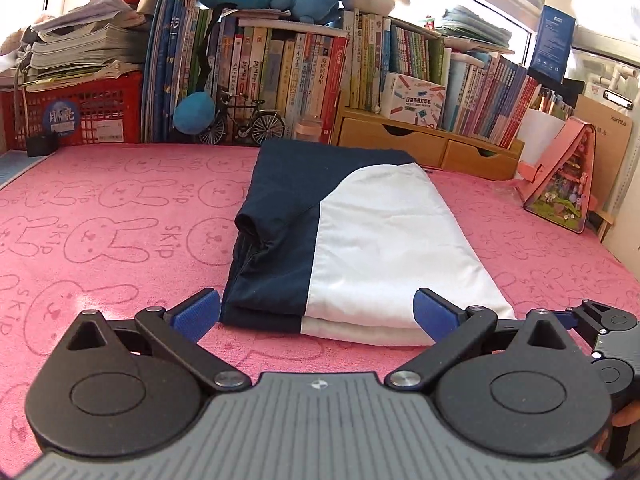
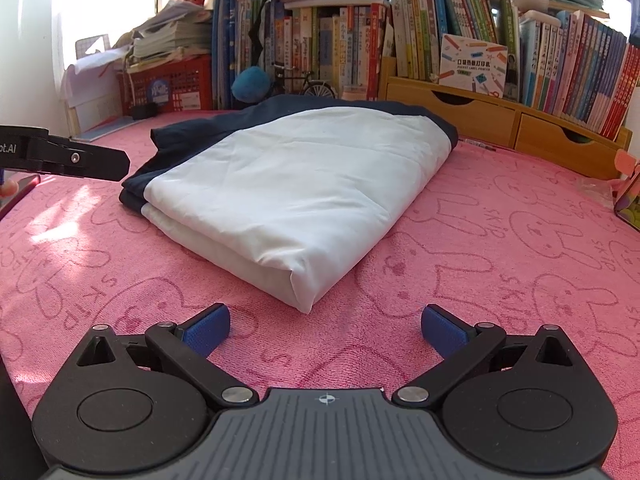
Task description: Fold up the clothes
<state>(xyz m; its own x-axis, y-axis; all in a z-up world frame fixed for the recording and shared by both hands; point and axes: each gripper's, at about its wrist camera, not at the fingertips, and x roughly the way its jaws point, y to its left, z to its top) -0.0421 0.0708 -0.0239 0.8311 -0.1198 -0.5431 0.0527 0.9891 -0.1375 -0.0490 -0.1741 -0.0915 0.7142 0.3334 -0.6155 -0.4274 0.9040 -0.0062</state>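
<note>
A folded navy-and-white cotton garment (image 1: 340,240) is seen lying flat on the pink rabbit-print towel-covered tabletop (image 1: 100,220). The left hand-held gripper (image 1: 318,312) is spread wide, the garment's near edge lying between its blue pads. The right hand-held gripper (image 2: 326,326) is spread wide too, held just short of the garment's near corner, nothing gripped.

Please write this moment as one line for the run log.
garment: folded, flat on pink cloth | left gripper: open, at its near edge | right gripper: open, apart
</note>
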